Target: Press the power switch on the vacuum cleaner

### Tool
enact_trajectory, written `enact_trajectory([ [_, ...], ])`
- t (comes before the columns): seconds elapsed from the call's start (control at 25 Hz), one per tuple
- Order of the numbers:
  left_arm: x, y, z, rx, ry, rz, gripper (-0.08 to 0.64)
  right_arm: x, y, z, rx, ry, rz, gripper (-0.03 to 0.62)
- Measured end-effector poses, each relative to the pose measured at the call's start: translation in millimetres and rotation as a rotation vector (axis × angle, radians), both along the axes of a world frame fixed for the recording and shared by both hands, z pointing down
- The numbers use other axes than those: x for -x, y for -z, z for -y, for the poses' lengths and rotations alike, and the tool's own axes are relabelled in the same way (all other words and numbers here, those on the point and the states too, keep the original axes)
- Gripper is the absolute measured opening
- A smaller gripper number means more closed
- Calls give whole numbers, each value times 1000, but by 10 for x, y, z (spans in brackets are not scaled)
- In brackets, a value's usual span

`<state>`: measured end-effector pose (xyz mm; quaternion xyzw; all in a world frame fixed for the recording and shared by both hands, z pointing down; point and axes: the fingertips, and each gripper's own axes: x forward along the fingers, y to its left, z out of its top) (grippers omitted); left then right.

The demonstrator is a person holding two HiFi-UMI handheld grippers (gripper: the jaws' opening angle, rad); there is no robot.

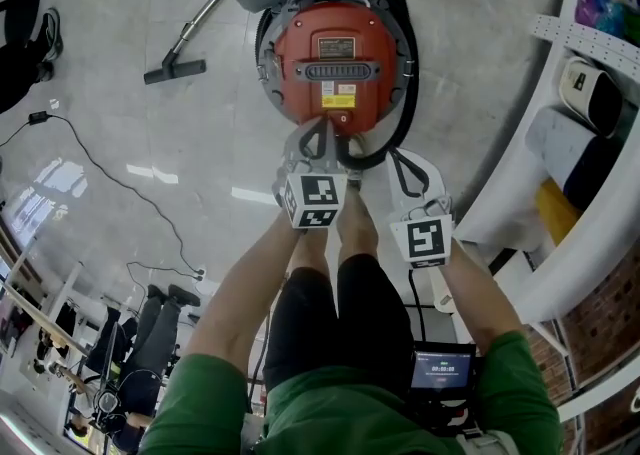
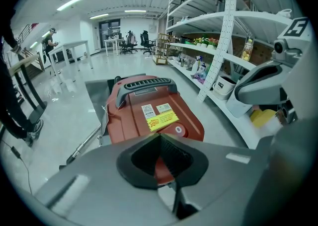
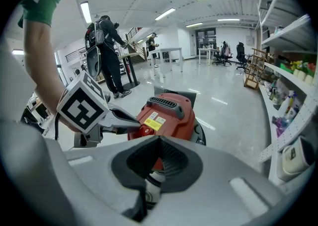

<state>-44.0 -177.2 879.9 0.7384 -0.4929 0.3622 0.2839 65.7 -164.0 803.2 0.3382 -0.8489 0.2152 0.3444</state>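
Vacuum cleaner (image 1: 335, 63) sits on the floor (image 1: 110, 153). Left hand-held gripper (image 1: 322, 131) has its jaws pinched together as a poking tip, just beside the power switch (image 2: 179, 129). Right hand-held gripper (image 1: 402, 163) is also closed on nothing and held off to the side, out of the way.

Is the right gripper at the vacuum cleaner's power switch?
No; the left gripper, shut, is at the power switch on the vacuum cleaner, while the right gripper is short of it.

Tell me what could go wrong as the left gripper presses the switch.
The left gripper, jaws shut, points just beside the small round switch, so it may slip off when pushed. The vacuum stands on glossy floor; a slanted push might shove it away instead of clicking.
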Motion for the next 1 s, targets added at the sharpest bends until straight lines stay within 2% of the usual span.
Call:
enact_trajectory([
  [0.28,18,-10,-3,12,12,-20,8,5,92,13,-16,5,1,2],
  [0.4,54,110,40,-8,11,-16,8,5,198,46,-26,7,-5,2],
  [0.72,167,780,180,-90,23,-27,8,36,717,231,-92,14,-1,2],
  [0.92,263,1274,91,-119,46,-33,8,64,1178,299,-129,11,7,2],
  [1.0,305,1545,67,-158,58,-47,8,60,1381,306,-147,8,8,2],
])
